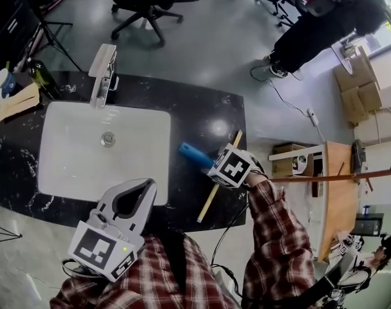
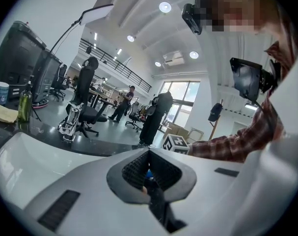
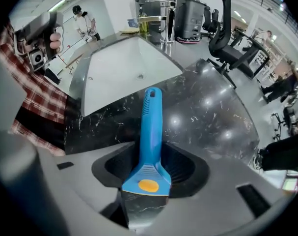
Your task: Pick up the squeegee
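Gripping: right gripper (image 3: 149, 150) jaws clamp the squeegee (image 3: 149, 117) handle, its length running straight ahead; left gripper (image 2: 149, 154) closed, empty.

Your squeegee (image 3: 149, 132) is bright blue, with one orange oval (image 3: 149, 185) on its wide end. The counter (image 1: 201, 118) below it is black with thin white veins. At 9 o'clock the sink (image 1: 73, 147) is plain white. Your sleeve (image 1: 272, 230) is red-and-white checked.
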